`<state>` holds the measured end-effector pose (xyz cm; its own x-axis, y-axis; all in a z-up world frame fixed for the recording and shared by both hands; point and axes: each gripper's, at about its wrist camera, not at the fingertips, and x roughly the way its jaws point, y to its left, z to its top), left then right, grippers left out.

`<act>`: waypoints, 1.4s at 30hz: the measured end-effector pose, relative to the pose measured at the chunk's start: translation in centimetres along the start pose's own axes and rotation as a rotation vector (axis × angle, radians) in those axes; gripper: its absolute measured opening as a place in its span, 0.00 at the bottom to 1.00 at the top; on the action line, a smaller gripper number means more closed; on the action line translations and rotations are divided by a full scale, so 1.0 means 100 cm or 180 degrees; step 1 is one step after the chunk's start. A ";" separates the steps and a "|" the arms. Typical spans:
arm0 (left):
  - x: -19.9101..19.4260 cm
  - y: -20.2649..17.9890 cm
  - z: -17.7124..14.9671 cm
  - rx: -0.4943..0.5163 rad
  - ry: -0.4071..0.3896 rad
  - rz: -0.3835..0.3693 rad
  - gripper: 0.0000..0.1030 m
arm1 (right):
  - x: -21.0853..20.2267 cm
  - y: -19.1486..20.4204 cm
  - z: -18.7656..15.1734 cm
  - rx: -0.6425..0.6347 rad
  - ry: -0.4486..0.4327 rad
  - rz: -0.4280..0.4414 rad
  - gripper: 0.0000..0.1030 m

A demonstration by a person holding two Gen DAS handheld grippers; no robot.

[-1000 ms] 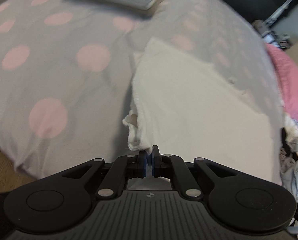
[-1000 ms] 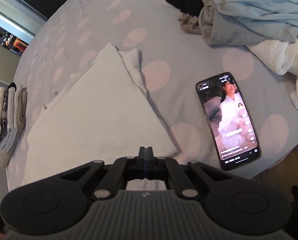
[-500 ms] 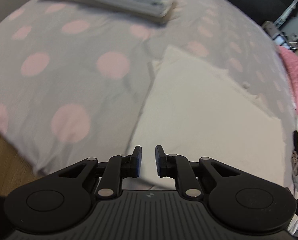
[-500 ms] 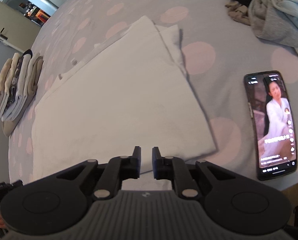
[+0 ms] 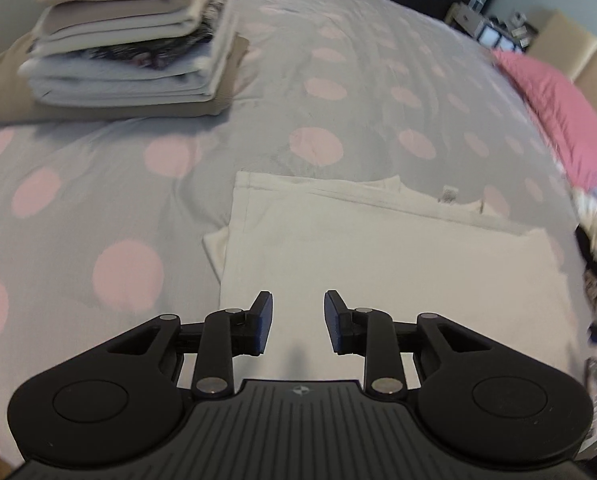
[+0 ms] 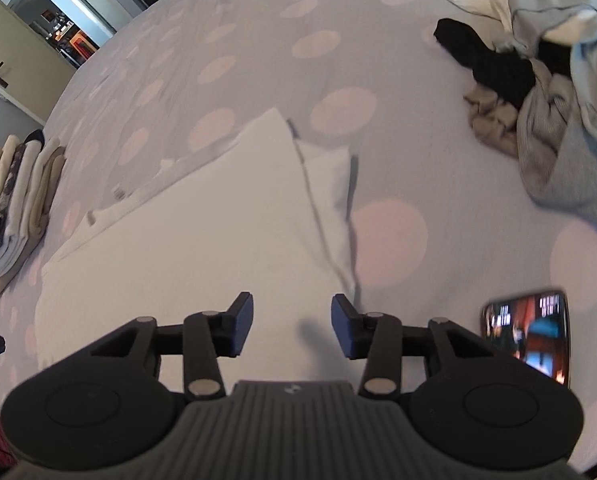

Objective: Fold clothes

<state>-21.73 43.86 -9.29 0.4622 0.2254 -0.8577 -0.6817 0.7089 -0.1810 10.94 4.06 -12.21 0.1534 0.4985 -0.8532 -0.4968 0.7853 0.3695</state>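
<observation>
A white folded garment lies flat on the grey bed cover with pink dots. My left gripper hangs over the garment's near left part, its jaws opening with nothing between them. Over the garment's near right part my right gripper is opening too, and no cloth sits between its pads. A sleeve flap sticks out at the garment's right edge in the right wrist view.
A stack of folded clothes stands at the bed's left side. A heap of unfolded clothes lies at the right. A phone with a lit screen rests near the bed's front edge. A pink pillow is far right.
Both grippers let go of the white garment's near edge and opened. The garment now lies flat. Both hands shifted sideways over it, and the phone slid toward the right wrist view's lower right.
</observation>
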 end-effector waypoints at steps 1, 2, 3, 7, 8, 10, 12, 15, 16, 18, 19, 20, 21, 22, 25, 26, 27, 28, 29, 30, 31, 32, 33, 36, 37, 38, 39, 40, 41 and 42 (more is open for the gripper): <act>0.007 0.001 0.001 0.0059 0.0016 0.0020 0.25 | 0.006 -0.002 0.007 -0.0006 -0.0006 -0.0018 0.48; 0.014 0.001 0.001 0.0100 0.0036 0.0046 0.25 | 0.012 -0.004 0.013 -0.0015 -0.0012 -0.0037 0.49; 0.019 0.001 0.001 0.0126 0.0063 0.0058 0.25 | 0.018 -0.006 0.019 -0.0023 -0.0019 -0.0055 0.49; 0.036 0.000 0.001 0.0242 0.0232 0.0006 0.27 | 0.040 -0.012 0.038 -0.0045 -0.0030 -0.0082 0.49; 0.039 -0.001 0.000 0.0287 0.0260 0.0009 0.32 | 0.046 -0.014 0.042 -0.0044 -0.0017 -0.0084 0.49; 0.042 -0.002 0.001 0.0293 0.0287 0.0033 0.45 | 0.057 -0.017 0.047 -0.0039 0.0015 -0.0084 0.49; 0.044 -0.002 0.002 0.0270 0.0314 0.0052 0.47 | 0.066 -0.021 0.049 -0.0013 0.0035 -0.0067 0.49; 0.046 -0.002 0.003 0.0242 0.0346 0.0081 0.47 | 0.078 -0.027 0.049 0.0025 0.0038 -0.0028 0.49; 0.046 -0.003 0.003 0.0245 0.0344 0.0091 0.47 | 0.079 -0.028 0.048 0.0026 0.0019 -0.0012 0.49; 0.046 -0.004 0.003 0.0246 0.0336 0.0117 0.47 | 0.081 -0.027 0.047 -0.0032 -0.0009 0.0004 0.45; 0.046 -0.004 0.003 0.0241 0.0327 0.0138 0.47 | 0.081 -0.026 0.046 -0.0046 -0.0007 0.0027 0.43; 0.046 -0.004 0.003 0.0231 0.0321 0.0150 0.47 | 0.081 -0.024 0.046 -0.0051 -0.0001 0.0052 0.39; 0.045 -0.004 0.004 0.0218 0.0320 0.0149 0.47 | 0.082 -0.023 0.045 -0.0056 0.0004 0.0078 0.30; 0.045 -0.003 0.004 0.0207 0.0318 0.0144 0.47 | 0.082 -0.021 0.045 -0.0073 0.0006 0.0089 0.23; 0.042 -0.002 0.006 0.0193 0.0284 0.0186 0.47 | 0.079 -0.012 0.047 -0.0121 -0.0015 0.0057 0.10; 0.041 -0.001 0.006 0.0204 0.0264 0.0206 0.47 | 0.076 -0.007 0.047 -0.0152 -0.0024 0.0028 0.09; 0.040 0.000 0.006 0.0216 0.0242 0.0232 0.47 | 0.072 -0.002 0.049 -0.0180 -0.0027 0.0005 0.08; 0.039 0.001 0.006 0.0222 0.0223 0.0252 0.47 | 0.067 0.003 0.052 -0.0191 -0.0016 0.0007 0.08; 0.038 0.003 0.006 0.0224 0.0206 0.0262 0.47 | 0.062 0.007 0.054 -0.0197 -0.0001 0.0016 0.08; 0.036 0.005 0.006 0.0225 0.0188 0.0273 0.47 | 0.055 0.012 0.056 -0.0209 0.0014 0.0031 0.08; 0.035 0.006 0.005 0.0228 0.0170 0.0273 0.47 | 0.048 0.019 0.058 -0.0233 0.0030 0.0038 0.08; 0.033 0.007 0.005 0.0232 0.0152 0.0261 0.46 | 0.042 0.028 0.059 -0.0260 0.0051 0.0046 0.08; 0.030 0.008 0.004 0.0236 0.0134 0.0250 0.46 | 0.036 0.037 0.060 -0.0288 0.0073 0.0054 0.08; 0.024 0.010 0.003 0.0254 0.0077 0.0214 0.45 | 0.021 0.068 0.060 -0.0324 0.0187 0.0155 0.08; 0.021 0.009 0.003 0.0269 0.0054 0.0201 0.45 | 0.016 0.078 0.061 -0.0335 0.0226 0.0190 0.08; 0.019 0.009 0.004 0.0282 0.0030 0.0188 0.45 | 0.011 0.087 0.059 -0.0338 0.0262 0.0244 0.08; 0.017 0.008 0.004 0.0295 0.0005 0.0176 0.45 | 0.006 0.098 0.058 -0.0348 0.0281 0.0290 0.08; 0.015 0.008 0.004 0.0306 -0.0016 0.0162 0.45 | 0.002 0.109 0.057 -0.0361 0.0296 0.0332 0.08; 0.013 0.007 0.005 0.0314 -0.0031 0.0149 0.45 | -0.002 0.120 0.056 -0.0374 0.0311 0.0375 0.08; 0.011 0.007 0.005 0.0315 -0.0046 0.0129 0.45 | -0.005 0.132 0.056 -0.0390 0.0322 0.0424 0.08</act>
<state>-21.43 44.97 -10.11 0.4440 0.2643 -0.8562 -0.6410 0.7614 -0.0973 9.07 16.16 -4.83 -0.0040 0.5508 -0.8346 -0.6081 0.6612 0.4393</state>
